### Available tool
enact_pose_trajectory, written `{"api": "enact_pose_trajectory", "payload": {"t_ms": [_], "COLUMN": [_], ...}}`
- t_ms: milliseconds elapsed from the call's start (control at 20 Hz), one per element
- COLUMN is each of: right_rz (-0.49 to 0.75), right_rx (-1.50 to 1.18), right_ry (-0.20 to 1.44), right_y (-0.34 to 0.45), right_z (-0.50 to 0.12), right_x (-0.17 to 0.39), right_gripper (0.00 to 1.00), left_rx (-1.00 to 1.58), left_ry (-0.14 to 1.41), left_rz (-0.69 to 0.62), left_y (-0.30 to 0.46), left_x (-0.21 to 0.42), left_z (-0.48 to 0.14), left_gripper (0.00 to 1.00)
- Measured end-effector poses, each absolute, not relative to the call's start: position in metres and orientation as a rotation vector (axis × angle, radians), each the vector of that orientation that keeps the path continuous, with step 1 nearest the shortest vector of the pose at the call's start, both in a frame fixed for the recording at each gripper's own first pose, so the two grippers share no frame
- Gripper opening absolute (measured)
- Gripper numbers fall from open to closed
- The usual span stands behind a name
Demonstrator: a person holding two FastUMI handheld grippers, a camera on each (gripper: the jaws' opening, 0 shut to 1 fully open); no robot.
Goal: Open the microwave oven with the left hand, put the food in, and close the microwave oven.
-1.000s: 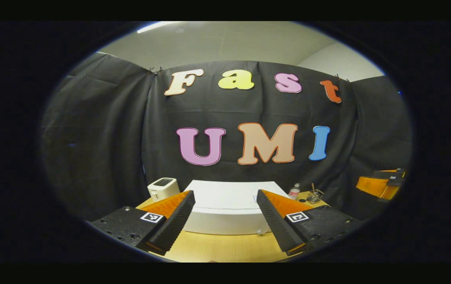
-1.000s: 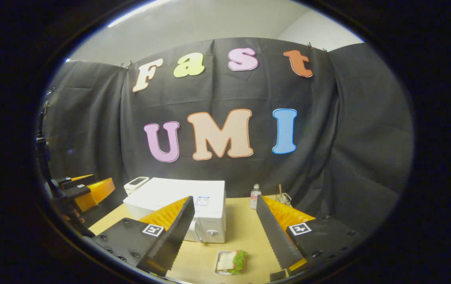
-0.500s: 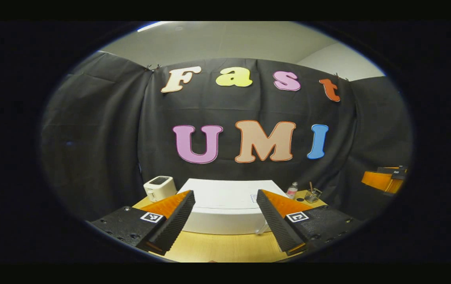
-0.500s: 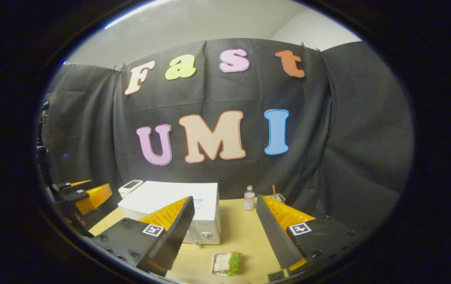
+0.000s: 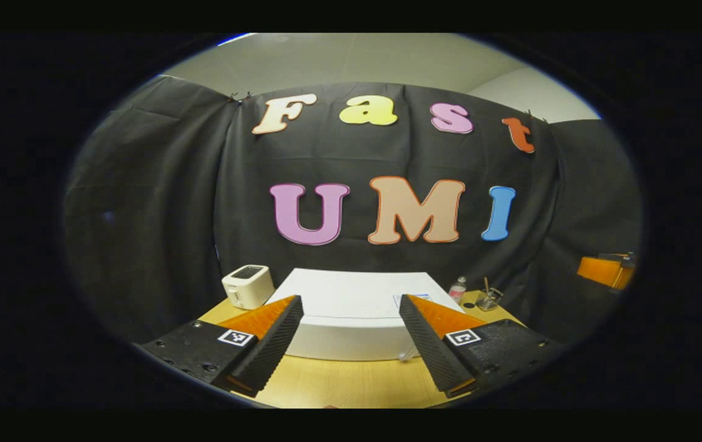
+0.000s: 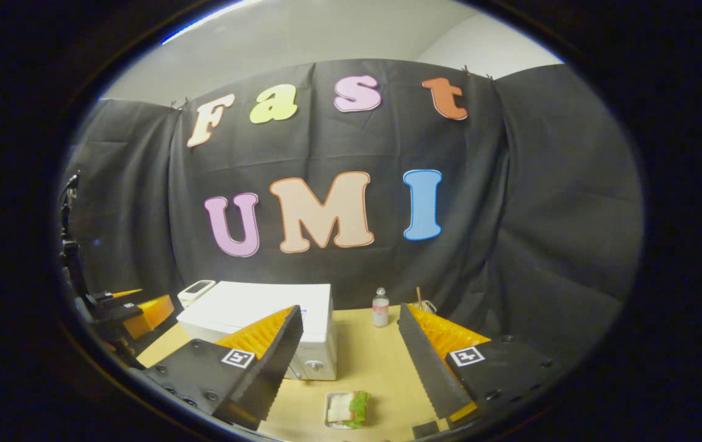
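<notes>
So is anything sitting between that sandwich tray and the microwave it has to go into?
Nothing visible lies on the table between the sandwich tray and the microwave. The real barrier is the microwave's own door, which looks shut. The small bottle stands off to the side, out of the path.

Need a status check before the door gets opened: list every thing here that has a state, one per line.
microwave oven: door shut, nothing touching it.
food: sandwich with greens in a tray, on the table in front of the oven, not held.
left tongs: open, empty, above the table facing the oven.
right tongs: open, empty, above the food.
small bottle: upright, capped.
toaster: upright beside the oven.
</notes>
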State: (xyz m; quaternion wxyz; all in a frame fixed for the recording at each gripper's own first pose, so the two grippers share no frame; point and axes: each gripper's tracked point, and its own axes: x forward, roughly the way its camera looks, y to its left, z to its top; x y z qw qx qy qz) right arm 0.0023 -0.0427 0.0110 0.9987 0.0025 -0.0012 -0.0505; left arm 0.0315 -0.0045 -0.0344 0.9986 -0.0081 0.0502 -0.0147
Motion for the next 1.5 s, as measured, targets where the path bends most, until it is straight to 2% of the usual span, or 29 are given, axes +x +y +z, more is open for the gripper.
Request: {"api": "enact_pose_trajectory", "payload": {"t_ms": [450,750,800,850,1200,1450,1500], "right_rz": [-0.145,-0.137,-0.142,-0.145,-0.170,-0.193,-0.198], "right_rx": [0.006,0.040,0.032,0.025,0.035,0.032,0.032], "right_ry": [0.025,0.029,0.035,0.040,0.062,0.076,0.077], "right_y": [-0.073,-0.084,-0.088,-0.090,-0.105,-0.116,-0.118], "right_z": [0.000,-0.006,-0.008,-0.010,-0.017,-0.023,-0.023], "right_x": [-0.006,-0.003,-0.001,0.001,0.009,0.014,0.015], "right_gripper": [0.99,0.96,0.96,0.96,0.98,0.96,0.96], "left_rx": [0.009,0.057,0.058,0.056,-0.016,-0.012,-0.009], "left_ry": [0.213,0.290,0.308,0.327,0.503,0.564,0.569], "left_rz": [-0.067,-0.089,-0.097,-0.108,-0.234,-0.282,-0.286], "left_y": [-0.006,-0.019,-0.024,-0.029,-0.088,-0.123,-0.130], "left_x": [0.036,0.046,0.048,0.052,0.072,0.087,0.092], "left_z": [-0.101,-0.150,-0.161,-0.170,-0.240,-0.269,-0.274], "left_gripper": [0.98,0.98,0.96,1.00,0.96,0.94,0.96]}}
